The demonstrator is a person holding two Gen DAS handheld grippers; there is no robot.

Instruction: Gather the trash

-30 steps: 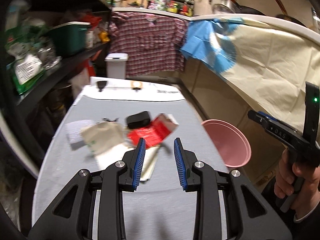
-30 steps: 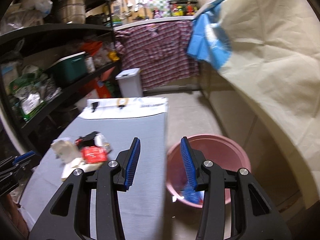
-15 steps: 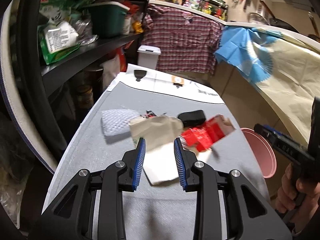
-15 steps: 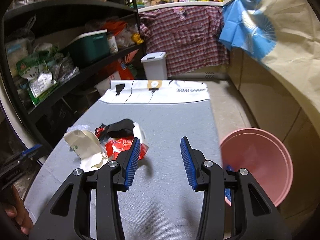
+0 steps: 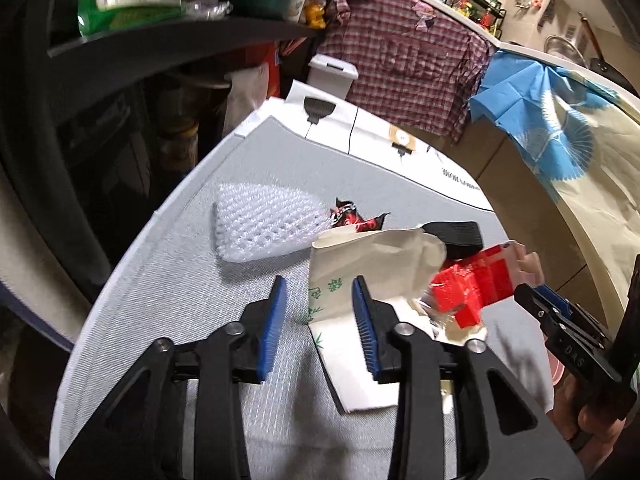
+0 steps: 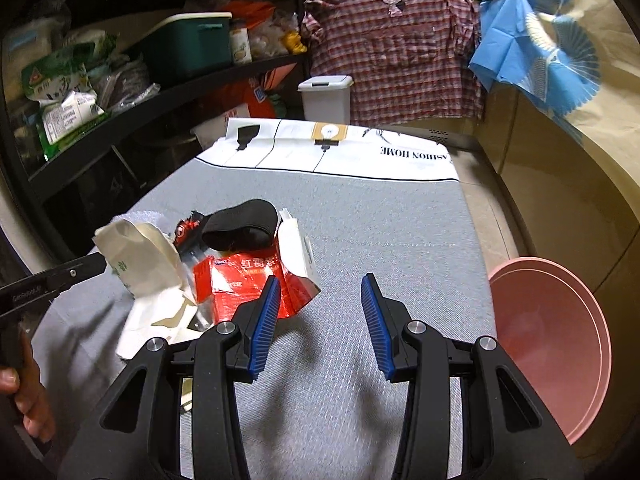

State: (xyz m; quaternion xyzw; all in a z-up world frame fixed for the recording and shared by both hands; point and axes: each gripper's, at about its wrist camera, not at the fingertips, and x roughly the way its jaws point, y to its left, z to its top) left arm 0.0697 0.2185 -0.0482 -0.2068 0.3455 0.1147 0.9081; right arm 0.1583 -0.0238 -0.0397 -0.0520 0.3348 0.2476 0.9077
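A pile of trash lies on the grey table (image 6: 380, 240): a cream paper bag with green print (image 5: 360, 276) (image 6: 136, 256), a torn red carton (image 5: 476, 284) (image 6: 240, 284), a black pouch (image 5: 456, 236) (image 6: 240, 228), a small red-black wrapper (image 5: 352, 218) and a white foam net (image 5: 264, 224). My left gripper (image 5: 318, 316) is open, its fingertips just short of the paper bag's left edge. My right gripper (image 6: 316, 316) is open and empty, its left finger at the red carton's right edge. The pink basin (image 6: 552, 344) sits low at the table's right.
Black shelves (image 6: 132, 92) with bags and a green box run along the left. A white lidded bin (image 6: 326, 96) and a plaid shirt (image 6: 396, 52) stand beyond the table's far end. A white printed bag (image 6: 340, 152) covers the far end. A cloth-draped counter (image 6: 568, 92) runs on the right.
My left gripper has swung left and moved closer to the paper bag and foam net. My right gripper has moved from over the pink basin to over the table beside the red carton.
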